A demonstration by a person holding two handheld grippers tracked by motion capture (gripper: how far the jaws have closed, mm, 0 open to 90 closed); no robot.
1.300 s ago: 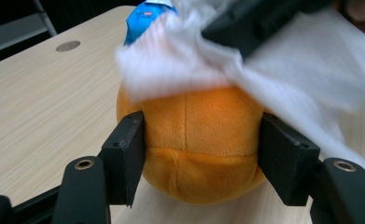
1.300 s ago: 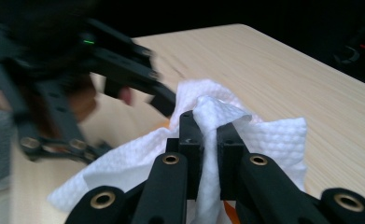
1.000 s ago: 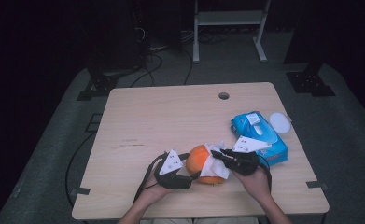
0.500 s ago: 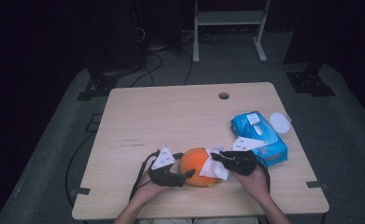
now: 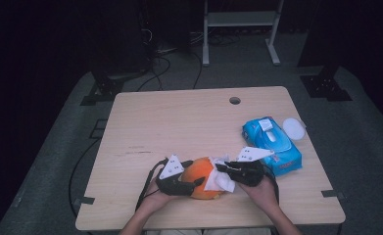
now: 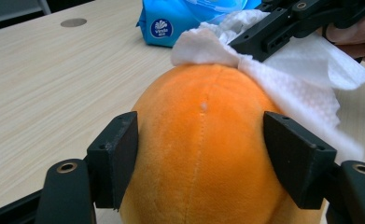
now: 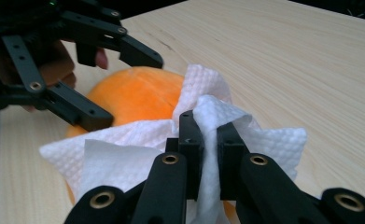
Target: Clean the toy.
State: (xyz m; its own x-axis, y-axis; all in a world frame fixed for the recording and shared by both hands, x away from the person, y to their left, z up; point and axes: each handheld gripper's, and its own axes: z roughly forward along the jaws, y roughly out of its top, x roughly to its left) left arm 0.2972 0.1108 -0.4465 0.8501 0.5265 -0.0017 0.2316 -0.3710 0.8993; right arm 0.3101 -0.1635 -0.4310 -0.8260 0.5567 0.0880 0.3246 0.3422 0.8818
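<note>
An orange plush toy (image 5: 199, 171) lies near the table's front edge. My left gripper (image 5: 194, 177) reaches in from the left, with one jaw on each side of the toy (image 6: 203, 154). Its jaws have just been closing and the pads (image 6: 119, 158) now press into the plush. My right gripper (image 5: 222, 169) is shut on a crumpled white tissue (image 5: 219, 181). The tissue (image 7: 115, 158) is pinched between the jaws of the right gripper (image 7: 208, 126) and drapes over the right side of the toy (image 7: 133, 98).
A blue pack of wipes (image 5: 272, 142) lies right behind my right hand, with a white round lid (image 5: 293, 128) past it near the table's right edge. A cable hole (image 5: 234, 100) sits at the far edge. The left gripper's cable (image 5: 147, 186) loops over the front edge.
The left gripper's jaws have narrowed onto the orange toy, which shifted slightly left. The right gripper has stayed on the toy with the tissue in it.
</note>
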